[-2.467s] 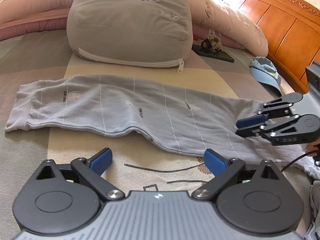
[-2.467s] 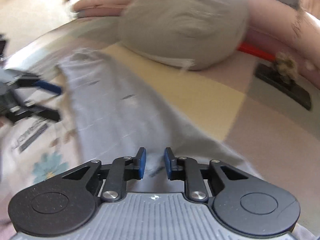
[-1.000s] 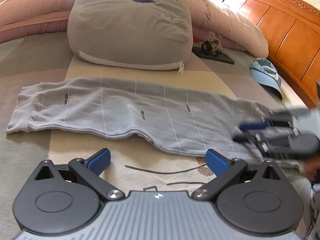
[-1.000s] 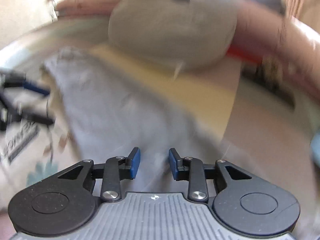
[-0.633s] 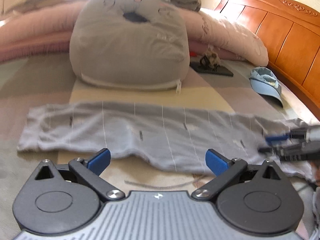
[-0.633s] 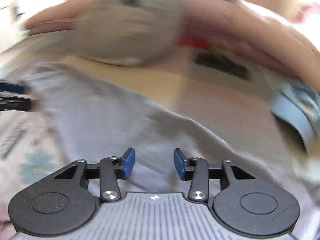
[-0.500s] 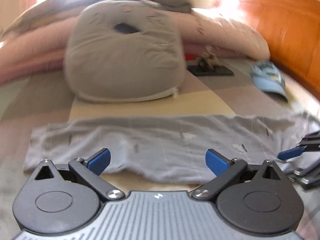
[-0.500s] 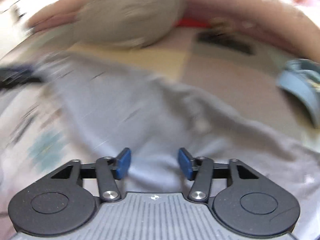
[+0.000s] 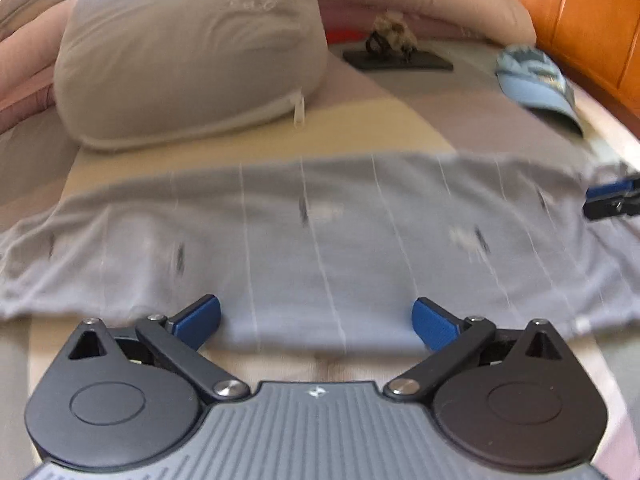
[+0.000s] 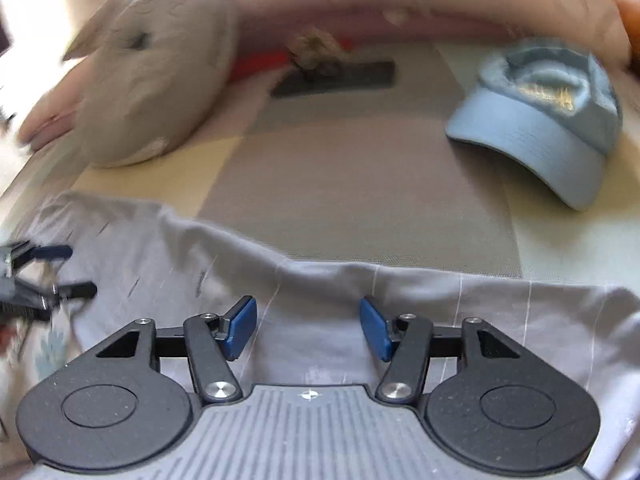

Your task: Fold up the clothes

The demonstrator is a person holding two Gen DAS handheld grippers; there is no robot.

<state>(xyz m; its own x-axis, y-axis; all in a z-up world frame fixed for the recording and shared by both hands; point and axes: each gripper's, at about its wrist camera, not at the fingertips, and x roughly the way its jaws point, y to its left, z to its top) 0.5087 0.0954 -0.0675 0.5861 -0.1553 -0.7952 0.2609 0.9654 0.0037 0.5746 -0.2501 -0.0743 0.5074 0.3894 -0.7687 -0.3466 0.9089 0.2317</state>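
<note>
The grey garment point(image 9: 340, 236), a long narrow knit piece with thin white stripes and small printed marks, lies spread flat on the patchwork bedspread point(image 9: 256, 148). In the left wrist view its long axis runs from 9 o'clock to 3 o'clock, and the white stripes cross that axis. Which end is the waist or hem cannot be told; both views are motion-blurred.

The left gripper point(image 9: 316, 322) hangs at the near long edge of the garment, close to mid-length, with its blue pads set wide apart and nothing between them. The right gripper point(image 10: 307, 328) sits over the garment toward its 3 o'clock end, jaws likewise spread and empty, cloth visible beneath them.

Step in hand, as a judgement: both tools are placed for a pickup along the garment. The strip is narrow for its length, which fits either a piece already halved lengthwise or one simply laid out in that shape. A further fold across the long axis would call for each gripper to close on an edge, catching every layer, and for both to travel together so the cloth does not skew.

Outward from the garment: a grey cat-face cushion point(image 9: 188, 56) at 11 o'clock, a dark flat tray point(image 9: 400, 60) holding a small tangled object at 1 o'clock, a light blue cap point(image 10: 536, 116) at 2 o'clock, and a wooden headboard point(image 9: 580, 12) beyond.
</note>
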